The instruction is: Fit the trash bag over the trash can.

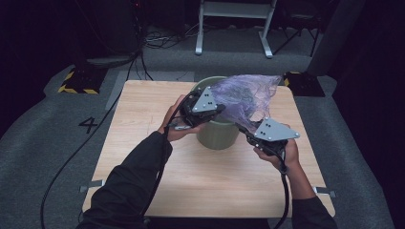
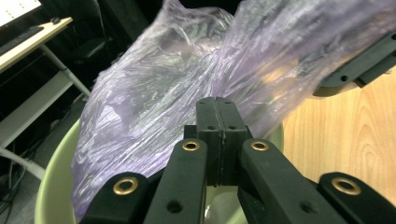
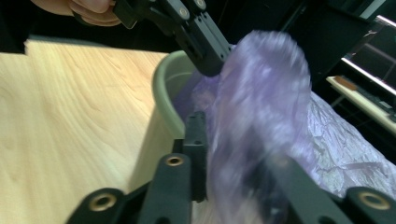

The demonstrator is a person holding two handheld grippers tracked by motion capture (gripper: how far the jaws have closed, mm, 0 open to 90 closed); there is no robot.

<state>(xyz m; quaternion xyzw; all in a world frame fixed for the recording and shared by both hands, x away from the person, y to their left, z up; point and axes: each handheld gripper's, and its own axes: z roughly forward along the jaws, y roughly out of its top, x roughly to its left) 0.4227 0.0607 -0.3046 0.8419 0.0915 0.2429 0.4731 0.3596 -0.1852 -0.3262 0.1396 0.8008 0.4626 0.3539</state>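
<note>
A crinkled, translucent purple plastic bag (image 1: 246, 93) hangs over a pale green bin (image 1: 217, 136) in the middle of the wooden table (image 1: 143, 124). My left gripper (image 1: 218, 109) is at the bin's near left rim, shut on the bag's edge (image 2: 187, 84). In its own view its jaws are pressed together (image 2: 217, 112) above the bin rim (image 2: 56, 182). My right gripper (image 1: 242, 127) is at the bin's right side. In its own view its jaws stand apart (image 3: 226, 140), and the blurred bag (image 3: 261, 107) lies between them, hiding the right jaw.
The bin (image 3: 163, 93) stands slightly past the table's centre. Bare wood lies to its left and in front of it. Beyond the table are a white-legged stand (image 1: 234, 28), floor cables (image 1: 157, 40) and yellow-black striped bases (image 1: 76, 83).
</note>
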